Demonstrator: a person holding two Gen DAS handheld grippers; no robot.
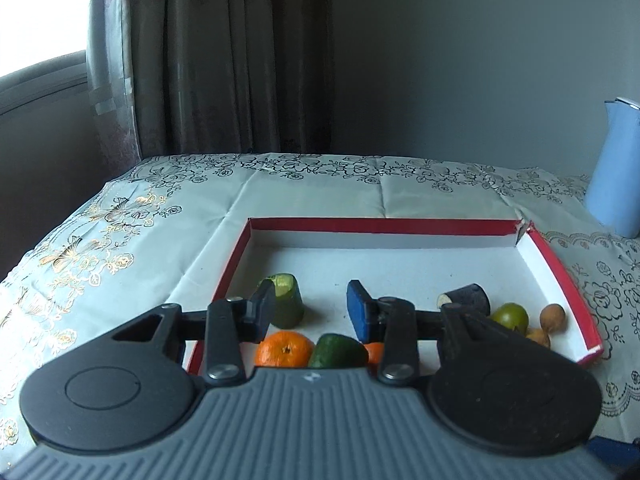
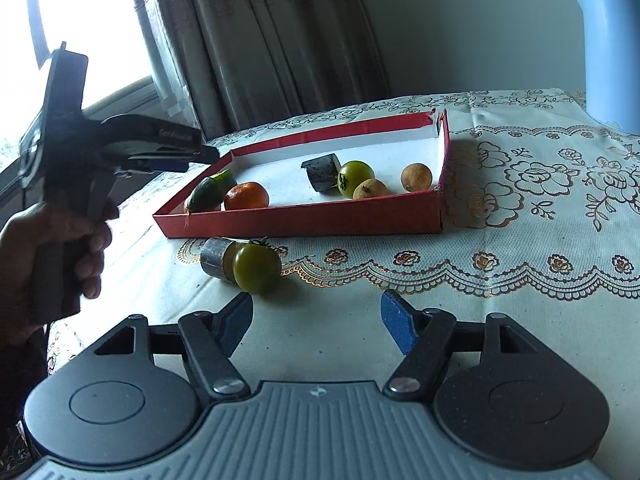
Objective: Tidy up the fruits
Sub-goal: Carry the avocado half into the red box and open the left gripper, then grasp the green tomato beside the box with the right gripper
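Note:
A red box with a white floor (image 1: 400, 264) (image 2: 304, 222) lies on the tablecloth. It holds a cucumber piece (image 1: 288, 300), an orange (image 1: 285, 349) (image 2: 246, 196), an avocado (image 1: 338, 351) (image 2: 208, 192), a dark cylinder piece (image 1: 470, 298) (image 2: 322, 172), a green tomato (image 1: 510, 316) (image 2: 354, 178) and two brown round fruits (image 1: 553, 318) (image 2: 416, 177). My left gripper (image 1: 316, 304) is open and empty above the box's near left part. On the cloth before the box lie a green tomato (image 2: 256, 268) and a dark cylinder piece (image 2: 214, 258). My right gripper (image 2: 318, 320) is open and empty, just short of them.
A blue kettle (image 2: 610, 48) (image 1: 618, 172) stands at the back right of the table. Curtains and a window are behind the table. The left gripper (image 2: 176, 156) with the hand holding it shows at the left of the right wrist view.

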